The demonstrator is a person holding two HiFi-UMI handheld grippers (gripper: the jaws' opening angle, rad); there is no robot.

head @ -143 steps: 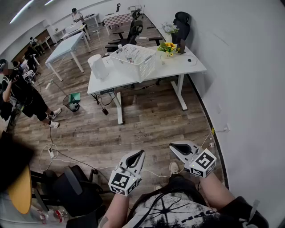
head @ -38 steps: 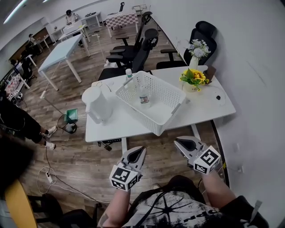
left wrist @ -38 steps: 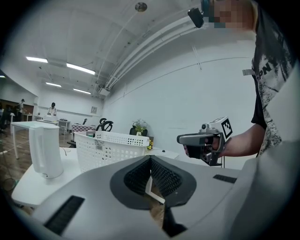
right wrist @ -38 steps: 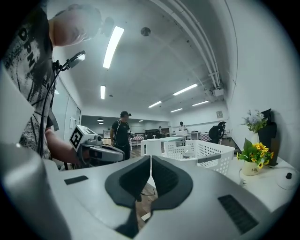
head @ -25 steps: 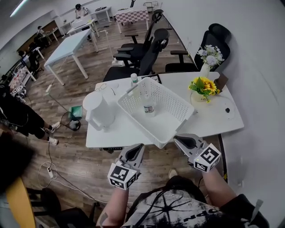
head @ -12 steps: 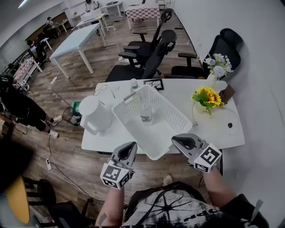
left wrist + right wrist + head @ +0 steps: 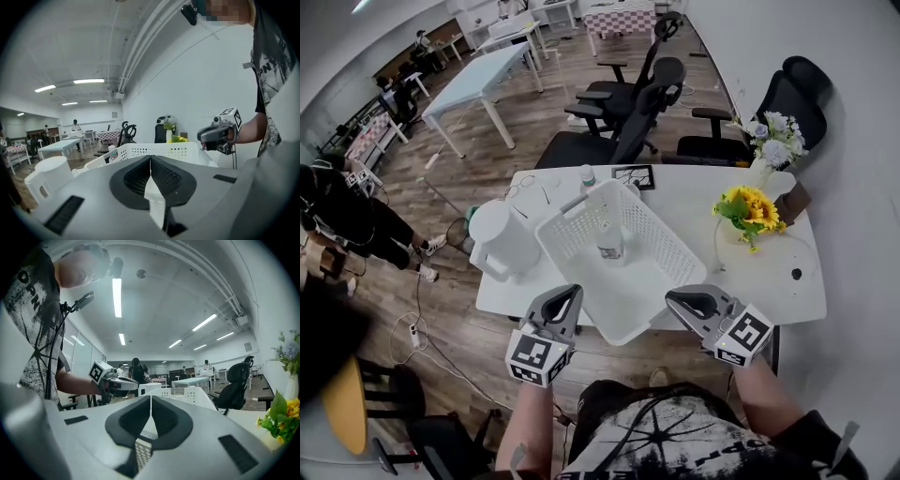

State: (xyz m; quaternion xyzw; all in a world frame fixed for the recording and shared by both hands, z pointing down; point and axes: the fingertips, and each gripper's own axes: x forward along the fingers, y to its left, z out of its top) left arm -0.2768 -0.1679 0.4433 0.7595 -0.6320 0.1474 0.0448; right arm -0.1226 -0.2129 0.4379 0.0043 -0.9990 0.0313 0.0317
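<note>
Both tools hover at the near corner of the white mesh basket (image 7: 633,292), one on each flank. The left tool (image 7: 564,296) sits just beside the basket's left-hand wall and the right tool (image 7: 685,302) just beside its right-hand wall; neither touches it. Each gripper view shows its own jaws pressed together with nothing between them, so both tools are closed and empty.

The basket stands skewed on the white surface (image 7: 694,202), and its near corner appears to jut slightly past the front edge. A small clear bottle (image 7: 609,240) stands upright inside it.

As a judgement: with the work centred on this basket, a sound grip takes the top rim rather than the flexible mesh. Each tool needs its jaws apart before it closes in, and the two should work evenly (an uneven pull would tip the bottle). The overhanging corner calls for care, since a push towards the person could slide the basket off.

Room is uneven. A white jug (image 7: 508,239) stands just beside the basket's left wall, so the left tool has little sideways slack. A second bottle (image 7: 587,178) stands at the far corner. On the right there is a bare stretch, then a pot of sunflowers (image 7: 750,211) and a vase of pale flowers (image 7: 772,141) nearer the wall. Black office chairs (image 7: 637,117) crowd the far side of the surface.
</note>
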